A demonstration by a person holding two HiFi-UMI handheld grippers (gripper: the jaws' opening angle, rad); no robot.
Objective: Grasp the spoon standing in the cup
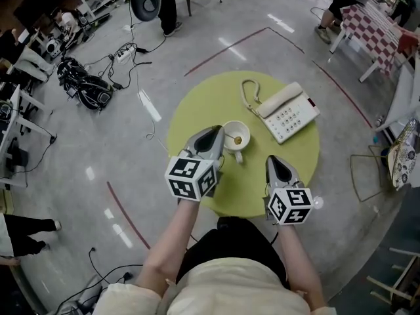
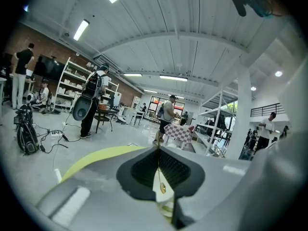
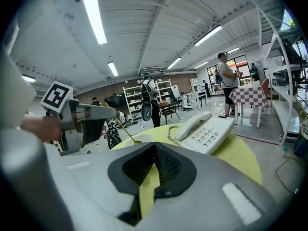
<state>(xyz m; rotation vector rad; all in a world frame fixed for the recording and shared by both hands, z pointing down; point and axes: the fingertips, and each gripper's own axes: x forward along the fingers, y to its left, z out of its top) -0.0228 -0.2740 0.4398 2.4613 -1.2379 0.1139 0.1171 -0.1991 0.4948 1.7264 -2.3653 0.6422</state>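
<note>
A white cup (image 1: 235, 136) stands near the middle of the round yellow-green table (image 1: 197, 104), with a thin gold spoon (image 1: 237, 138) leaning in it. My left gripper (image 1: 218, 131) is at the cup's left rim, shut on the spoon's handle. In the left gripper view the handle runs down between the closed pads (image 2: 158, 150) to the spoon bowl (image 2: 162, 187) over the white cup (image 2: 159, 198). The right gripper view shows the spoon (image 3: 126, 131) slanting from the left gripper (image 3: 103, 115) down to the cup (image 3: 146, 139). My right gripper (image 1: 274, 159) (image 3: 154, 146) hovers to the cup's right, shut and holding nothing.
A white desk telephone (image 1: 287, 111) (image 3: 204, 131) with a coiled cord lies on the table's far right side. Around the table are cables, bags and shelves (image 1: 85, 84), a chequered table (image 1: 374, 28) and several people standing.
</note>
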